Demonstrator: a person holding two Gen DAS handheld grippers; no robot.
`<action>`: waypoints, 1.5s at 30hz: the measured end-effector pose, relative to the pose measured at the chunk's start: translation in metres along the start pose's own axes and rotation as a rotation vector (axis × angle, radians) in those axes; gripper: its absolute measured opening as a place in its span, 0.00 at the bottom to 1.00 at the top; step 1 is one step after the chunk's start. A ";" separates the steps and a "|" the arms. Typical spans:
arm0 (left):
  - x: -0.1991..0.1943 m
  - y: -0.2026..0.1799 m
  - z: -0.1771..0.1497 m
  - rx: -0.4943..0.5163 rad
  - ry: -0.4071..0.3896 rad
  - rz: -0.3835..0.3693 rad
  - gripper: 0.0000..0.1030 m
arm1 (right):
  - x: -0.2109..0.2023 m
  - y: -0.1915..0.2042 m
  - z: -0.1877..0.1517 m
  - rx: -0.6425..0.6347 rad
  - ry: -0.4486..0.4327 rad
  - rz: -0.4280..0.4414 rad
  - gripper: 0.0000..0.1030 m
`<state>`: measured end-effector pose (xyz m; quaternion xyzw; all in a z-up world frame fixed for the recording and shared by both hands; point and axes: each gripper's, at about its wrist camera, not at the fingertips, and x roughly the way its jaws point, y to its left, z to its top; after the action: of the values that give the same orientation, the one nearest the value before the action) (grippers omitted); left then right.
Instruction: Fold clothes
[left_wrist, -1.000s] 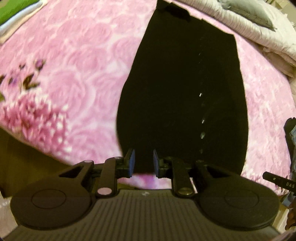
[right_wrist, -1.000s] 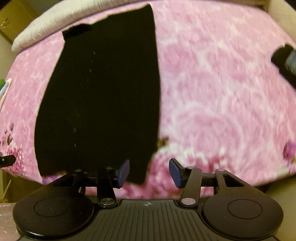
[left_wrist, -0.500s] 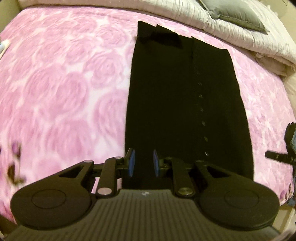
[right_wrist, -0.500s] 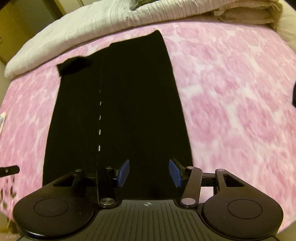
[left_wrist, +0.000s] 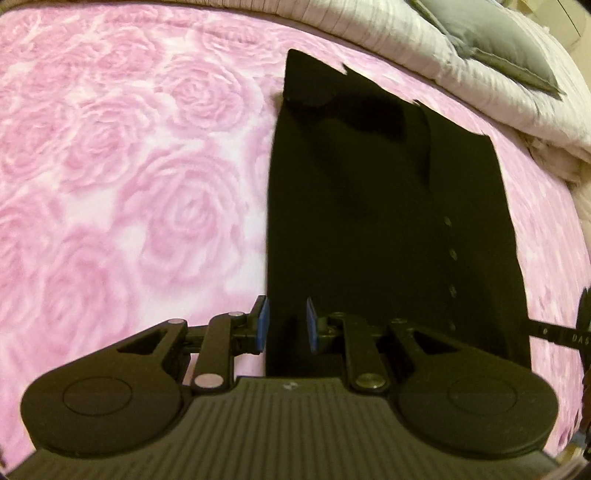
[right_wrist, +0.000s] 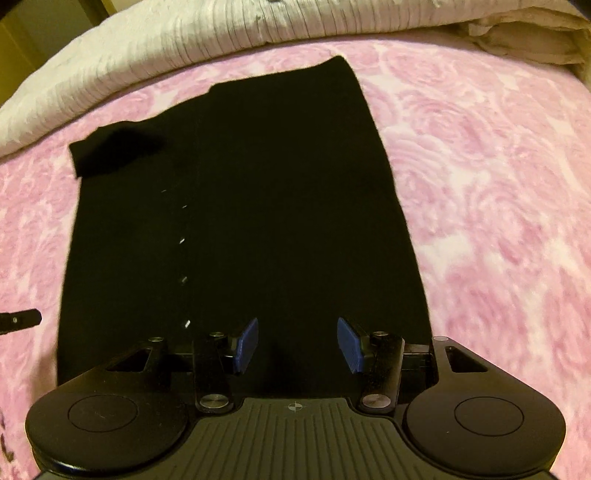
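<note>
Black, soft buttoned garment (left_wrist: 369, 221) lies flat as a long panel on the pink rose-patterned bed cover (left_wrist: 129, 166); left claw (left_wrist: 284, 328) and right claw (right_wrist: 297, 345), both released, hover at its near hem; limp and light, so best gripped at the hem corners.

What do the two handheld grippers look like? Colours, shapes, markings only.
Both match. The left gripper and right gripper have a ribbed grey-black body with a small round mark at its front centre, two black round discs on either side, black linkage arms with silver pivot pins, and blue ribbed finger pads. No cables or sleeves show.
</note>
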<state>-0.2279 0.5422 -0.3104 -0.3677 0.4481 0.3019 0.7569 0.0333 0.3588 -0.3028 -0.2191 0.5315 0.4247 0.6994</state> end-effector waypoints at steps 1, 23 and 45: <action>0.009 0.001 0.007 -0.011 -0.007 -0.005 0.16 | 0.008 -0.002 0.004 0.002 -0.002 0.001 0.50; 0.108 0.034 0.149 -0.213 -0.251 -0.314 0.23 | 0.088 -0.041 0.085 0.110 -0.124 -0.029 0.50; 0.092 0.010 0.304 -0.224 -0.339 -0.374 0.10 | 0.118 -0.050 0.140 0.044 -0.175 0.039 0.54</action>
<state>-0.0593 0.8108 -0.2963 -0.4695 0.2030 0.2618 0.8184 0.1614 0.4809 -0.3719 -0.1555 0.4818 0.4441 0.7392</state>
